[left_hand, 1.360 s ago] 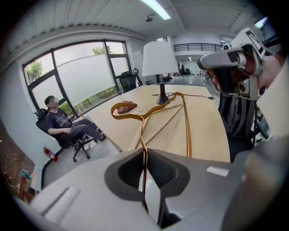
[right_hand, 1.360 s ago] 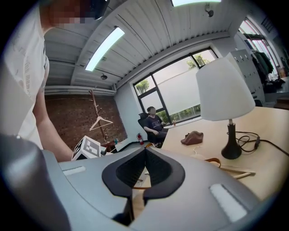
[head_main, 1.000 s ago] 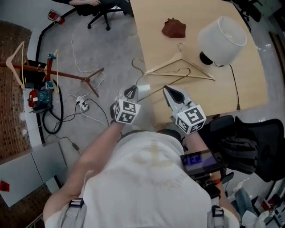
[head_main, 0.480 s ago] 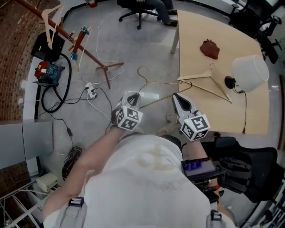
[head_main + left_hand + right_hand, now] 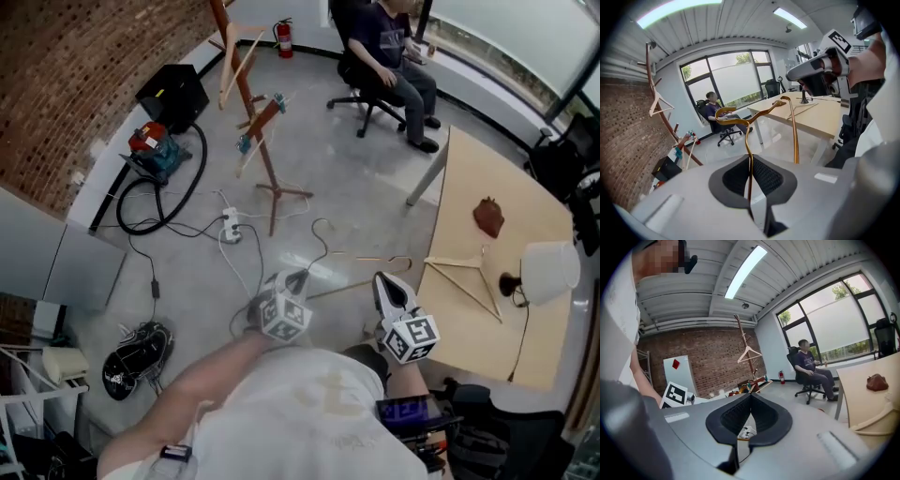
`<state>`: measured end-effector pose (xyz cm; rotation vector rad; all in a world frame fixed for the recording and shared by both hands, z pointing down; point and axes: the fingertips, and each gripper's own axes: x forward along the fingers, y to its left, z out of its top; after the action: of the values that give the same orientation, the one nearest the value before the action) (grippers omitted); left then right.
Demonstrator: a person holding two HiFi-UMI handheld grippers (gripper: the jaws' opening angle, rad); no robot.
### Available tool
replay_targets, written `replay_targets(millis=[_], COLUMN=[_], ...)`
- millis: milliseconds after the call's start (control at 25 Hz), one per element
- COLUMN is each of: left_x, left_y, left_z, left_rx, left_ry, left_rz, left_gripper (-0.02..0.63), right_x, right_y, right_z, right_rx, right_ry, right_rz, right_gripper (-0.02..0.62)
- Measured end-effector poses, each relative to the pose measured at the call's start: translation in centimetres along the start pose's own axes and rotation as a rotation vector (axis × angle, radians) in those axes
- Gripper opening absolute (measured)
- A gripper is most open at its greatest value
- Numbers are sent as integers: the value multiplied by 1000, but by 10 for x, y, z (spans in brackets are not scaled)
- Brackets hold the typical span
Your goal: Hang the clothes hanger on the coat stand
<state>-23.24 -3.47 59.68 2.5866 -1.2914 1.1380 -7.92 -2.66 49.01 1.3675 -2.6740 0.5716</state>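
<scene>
A gold wire hanger [image 5: 361, 265] is pinched at its neck by my left gripper [image 5: 298, 280], which is shut on it; its hook [image 5: 322, 228] points toward the stand. In the left gripper view the gold wire hanger [image 5: 749, 133] rises from between the closed jaws of the left gripper [image 5: 750, 159]. The wooden coat stand [image 5: 255, 103] leans at the top of the head view, with a wooden hanger [image 5: 238, 62] on it. It also shows as the coat stand [image 5: 660, 115] and the coat stand [image 5: 742, 341]. My right gripper [image 5: 384, 279] is shut and holds nothing, just right of the wire hanger.
A wooden table [image 5: 473, 192] at right carries a wooden hanger [image 5: 466, 278], a white lamp [image 5: 549, 268] and a brown lump [image 5: 488, 217]. A person sits on an office chair [image 5: 384, 52]. Cables and a power strip [image 5: 230, 225] lie on the floor near the stand's base.
The view has swung from the table toward the coat stand. The gold hanger, held in the left gripper, has come away from the table edge; both grippers now hang over the floor.
</scene>
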Motion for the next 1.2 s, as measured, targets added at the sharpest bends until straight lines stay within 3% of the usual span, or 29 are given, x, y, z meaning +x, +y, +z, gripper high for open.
replay_targets(millis=[280, 560, 880, 1200], left_x=[-28, -33, -24, 14], left_y=[53, 88, 157, 219], left_z=[-15, -3, 37, 87], left_rx=[-12, 21, 127, 129], left_ry=[-35, -28, -3, -4], left_rz=[154, 239, 340, 405], left_gripper=[21, 20, 21, 21], right_x=[49, 90, 156, 212], right_y=[50, 60, 64, 32], right_z=[20, 33, 69, 121], right_rx=[-55, -73, -126, -190], right_ry=[-11, 1, -20, -52], right_rz=[154, 277, 416, 466], right_gripper=[14, 14, 14, 14])
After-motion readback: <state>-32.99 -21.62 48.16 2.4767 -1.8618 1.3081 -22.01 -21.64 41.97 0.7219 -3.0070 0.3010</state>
